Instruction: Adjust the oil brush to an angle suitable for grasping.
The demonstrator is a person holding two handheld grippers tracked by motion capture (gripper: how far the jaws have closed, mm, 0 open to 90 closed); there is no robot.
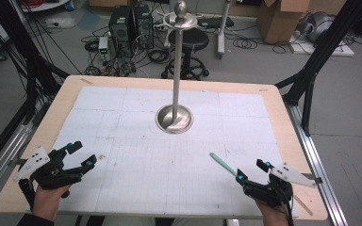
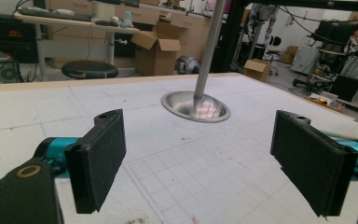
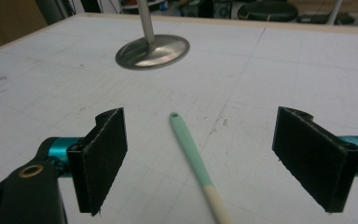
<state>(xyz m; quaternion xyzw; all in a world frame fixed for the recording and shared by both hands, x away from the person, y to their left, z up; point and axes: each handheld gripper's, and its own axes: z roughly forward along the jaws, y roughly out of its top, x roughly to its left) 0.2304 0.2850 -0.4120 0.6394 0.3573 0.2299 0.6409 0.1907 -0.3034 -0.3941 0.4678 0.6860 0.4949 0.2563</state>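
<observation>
A mint-green stick with a small hole at its far tip and a cream near end lies on the white gridded mat. In the right gripper view the stick runs between my right gripper's two jaws, which stand wide apart and do not touch it. In the high view the right gripper is at the front right of the table. My left gripper rests at the front left, open, with nothing between its pads. A metal stand's dish base sits mid-table.
The stand's pole rises tall and carries a ring and ball on top. The table's wooden rim borders the mat. A black stool, computer towers and cardboard boxes stand on the floor beyond.
</observation>
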